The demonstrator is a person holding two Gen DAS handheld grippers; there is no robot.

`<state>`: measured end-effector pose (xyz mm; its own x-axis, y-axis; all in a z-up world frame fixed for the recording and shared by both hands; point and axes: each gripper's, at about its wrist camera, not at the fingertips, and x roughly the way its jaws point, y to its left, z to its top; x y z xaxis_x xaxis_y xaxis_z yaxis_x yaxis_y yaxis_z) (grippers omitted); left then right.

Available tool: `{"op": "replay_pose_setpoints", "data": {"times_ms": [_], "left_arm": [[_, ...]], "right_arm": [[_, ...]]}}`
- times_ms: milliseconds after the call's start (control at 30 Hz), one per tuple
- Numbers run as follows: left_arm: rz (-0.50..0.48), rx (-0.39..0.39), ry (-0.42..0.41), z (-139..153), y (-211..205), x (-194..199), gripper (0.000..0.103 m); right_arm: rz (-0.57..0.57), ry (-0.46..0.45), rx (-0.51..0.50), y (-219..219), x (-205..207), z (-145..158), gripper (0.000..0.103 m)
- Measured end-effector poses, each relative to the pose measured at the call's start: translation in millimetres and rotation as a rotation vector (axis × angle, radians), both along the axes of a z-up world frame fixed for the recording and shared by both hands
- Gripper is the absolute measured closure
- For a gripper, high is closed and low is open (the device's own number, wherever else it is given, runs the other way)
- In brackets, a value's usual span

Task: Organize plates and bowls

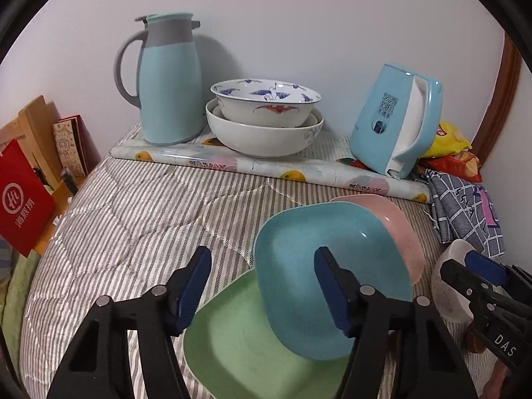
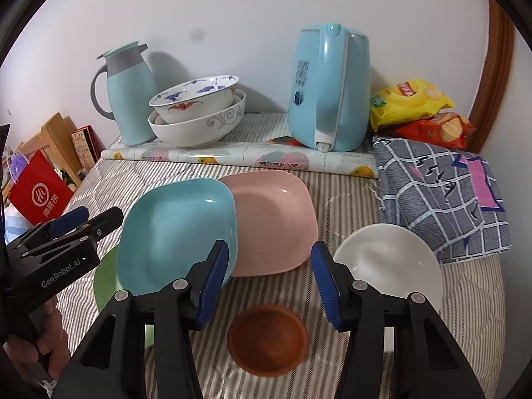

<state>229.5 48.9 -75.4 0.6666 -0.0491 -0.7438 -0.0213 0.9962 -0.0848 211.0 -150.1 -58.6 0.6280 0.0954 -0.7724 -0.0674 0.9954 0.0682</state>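
Partly done: patterned bowl (image 2: 194, 98) nested in white bowl (image 2: 196, 126), upper left. Left loose at centre: blue plate (image 2: 176, 232), pink plate (image 2: 276, 222), green plate (image 1: 239, 339), white dish (image 2: 389, 266), brown bowl (image 2: 267, 339). Left gripper (image 1: 262, 286) and right gripper (image 2: 271, 276) fingers spread, holding nothing.

Three square plates (image 2: 212, 226) overlap mid-bed (image 2: 365, 206); a round plate (image 2: 392, 262) lies at their 3 o'clock, a small bowl (image 2: 269, 342) at 6, nested bowls (image 2: 196, 116) at 12 between flask (image 2: 129, 99) and kettle (image 2: 329, 89)

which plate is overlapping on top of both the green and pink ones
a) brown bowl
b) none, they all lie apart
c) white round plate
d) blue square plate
d: the blue square plate lies over the edges of the green plate and the pink plate.
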Motion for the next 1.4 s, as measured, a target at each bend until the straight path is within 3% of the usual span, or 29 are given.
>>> {"op": "replay_pose_setpoints", "data": {"times_ms": [100,167,300,533,633,767,900,1400], "left_arm": [[0.000,-0.016,0.014,-5.4,2.7,9.5,0.043],[0.005,-0.024,0.017,-8.9,3.5,14.7,0.051],[-0.004,-0.029,0.042,-17.5,2.6,27.4,0.057],[-0.024,-0.053,0.059,-26.9,-1.1,42.3,0.062],[-0.020,-0.040,0.074,-31.3,-2.4,46.8,0.073],[-0.032,-0.039,0.096,-37.9,-4.1,48.7,0.091],[-0.046,-0.042,0.094,-38.5,-5.6,45.2,0.093],[0.005,-0.052,0.061,-16.1,19.1,6.2,0.094]], "right_arm": [[0.011,0.008,0.001,4.2,7.2,-5.7,0.052],[0.017,0.016,-0.001,6.7,12.3,-10.8,0.052],[0.024,0.044,0.002,10.0,22.1,-22.6,0.053],[0.048,0.088,0.014,16.0,28.5,-37.6,0.057],[0.058,0.111,0.016,18.1,30.0,-44.7,0.062],[0.077,0.140,0.021,20.4,33.1,-52.9,0.082],[0.083,0.118,-0.012,25.8,33.3,-50.3,0.094],[0.096,0.052,-0.023,40.8,19.2,-26.8,0.098]]}}
